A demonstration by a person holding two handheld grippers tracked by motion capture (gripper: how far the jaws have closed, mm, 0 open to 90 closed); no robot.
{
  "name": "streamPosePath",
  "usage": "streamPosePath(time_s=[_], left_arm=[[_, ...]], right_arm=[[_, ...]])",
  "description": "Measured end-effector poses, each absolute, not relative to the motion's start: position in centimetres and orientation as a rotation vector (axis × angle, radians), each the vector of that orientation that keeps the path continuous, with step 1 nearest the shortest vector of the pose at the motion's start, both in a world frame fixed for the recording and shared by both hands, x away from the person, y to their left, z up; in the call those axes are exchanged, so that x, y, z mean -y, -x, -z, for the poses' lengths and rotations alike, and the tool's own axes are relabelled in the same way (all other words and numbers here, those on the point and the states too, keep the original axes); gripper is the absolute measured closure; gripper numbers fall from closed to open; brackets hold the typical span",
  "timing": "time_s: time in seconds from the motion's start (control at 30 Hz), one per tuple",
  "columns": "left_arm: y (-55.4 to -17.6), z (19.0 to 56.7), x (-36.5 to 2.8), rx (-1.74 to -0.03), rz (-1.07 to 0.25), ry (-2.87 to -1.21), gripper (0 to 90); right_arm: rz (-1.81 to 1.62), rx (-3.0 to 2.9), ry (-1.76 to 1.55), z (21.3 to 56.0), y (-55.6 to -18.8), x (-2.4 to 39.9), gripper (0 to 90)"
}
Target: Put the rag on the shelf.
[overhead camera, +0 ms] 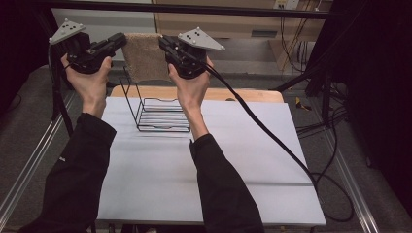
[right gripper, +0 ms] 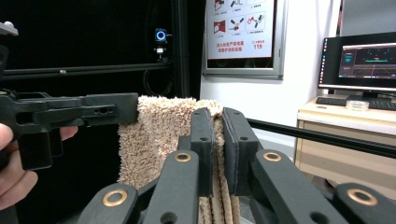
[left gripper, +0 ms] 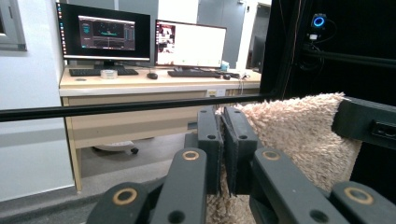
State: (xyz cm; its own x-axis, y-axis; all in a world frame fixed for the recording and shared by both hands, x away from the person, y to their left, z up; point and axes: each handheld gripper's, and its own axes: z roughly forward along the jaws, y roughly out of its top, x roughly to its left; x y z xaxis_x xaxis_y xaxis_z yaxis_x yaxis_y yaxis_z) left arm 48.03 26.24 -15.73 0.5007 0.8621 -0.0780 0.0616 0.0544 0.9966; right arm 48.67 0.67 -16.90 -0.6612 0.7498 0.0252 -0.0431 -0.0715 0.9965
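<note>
A beige fluffy towel point(overhead camera: 143, 57) hangs stretched between my two grippers, above the far edge of the table. My left gripper point(overhead camera: 120, 41) is shut on the towel's left top corner, and my right gripper point(overhead camera: 163, 42) is shut on its right top corner. In the left gripper view the jaws point(left gripper: 223, 140) pinch the towel point(left gripper: 299, 135), with the right gripper point(left gripper: 369, 122) holding the far corner. In the right gripper view the towel's edge point(right gripper: 159, 135) is clamped by the jaws point(right gripper: 218, 140), and the left gripper point(right gripper: 100, 111) grips the other end.
A black wire rack point(overhead camera: 158, 115) stands on the white table cover point(overhead camera: 204, 165), below the towel. A cable point(overhead camera: 272, 136) trails from the right gripper across the table. A black bar point(left gripper: 116, 108) crosses in front of a desk with monitors point(left gripper: 140, 81).
</note>
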Motion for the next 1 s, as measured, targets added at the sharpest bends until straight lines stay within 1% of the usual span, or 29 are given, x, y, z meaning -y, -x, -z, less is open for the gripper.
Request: streamPosePath(time_s=[0.67,1.0], left_arm=[[-51.0,15.5,-26.4,-0.914,-0.745,-1.396,85.8],[-52.0,16.4,-26.7,-0.928,-0.757,-1.42,85.8]], right_arm=[[-1.801,-1.631,-0.793,16.8,-51.9,-1.2,83.8],[-1.773,-1.661,-0.815,17.5,-52.8,-1.7,83.8]])
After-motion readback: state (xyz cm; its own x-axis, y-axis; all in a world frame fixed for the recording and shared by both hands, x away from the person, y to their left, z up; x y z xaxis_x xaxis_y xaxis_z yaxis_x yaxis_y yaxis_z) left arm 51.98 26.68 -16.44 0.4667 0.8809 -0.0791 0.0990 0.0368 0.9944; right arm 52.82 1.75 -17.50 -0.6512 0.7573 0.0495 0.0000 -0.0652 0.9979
